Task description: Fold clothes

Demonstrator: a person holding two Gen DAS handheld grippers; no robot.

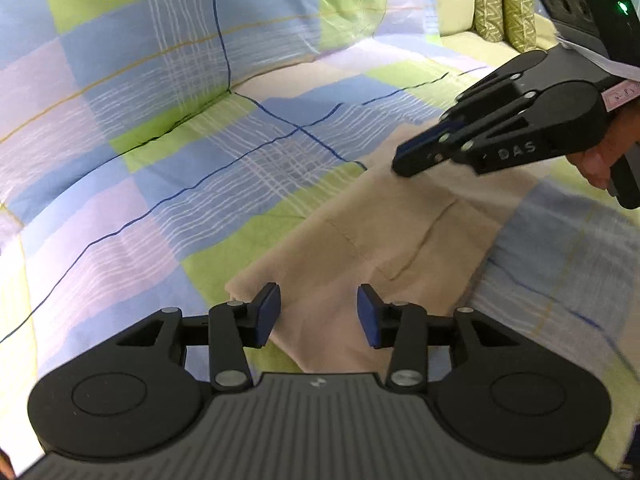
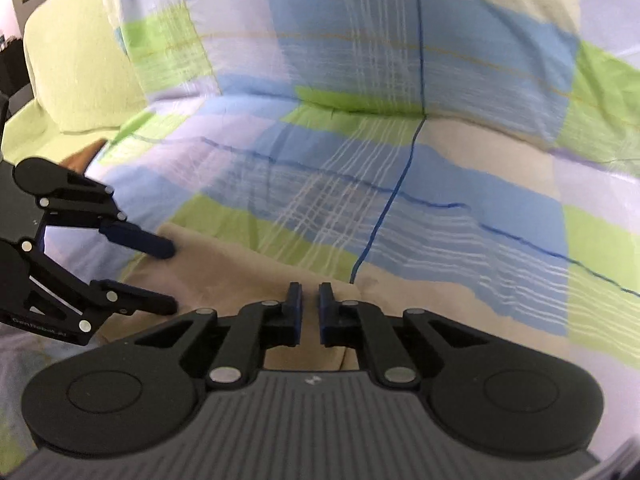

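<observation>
Two hand-held grippers in view. Left hand-held gripper (image 1: 319, 316): jaws spread, nothing between the pads, poised above the near end of one beige garment (image 1: 384, 236). Right hand-held gripper (image 2: 310, 312): jaws drawn nearly together with a narrow gap; no cloth visibly pinched. It hangs over the garment's far end. One hand (image 1: 600, 160) shows on the right unit's grip.

Garment: one piece, folded into a long strip, lying flat on one checked sheet (image 1: 180, 152) of blue, green and lilac squares. The sheet covers the seat and back of one pale green sofa (image 2: 80, 60). Two patterned green cushions (image 1: 504, 4) stand upright at the sofa's far end, well apart from the garment.
</observation>
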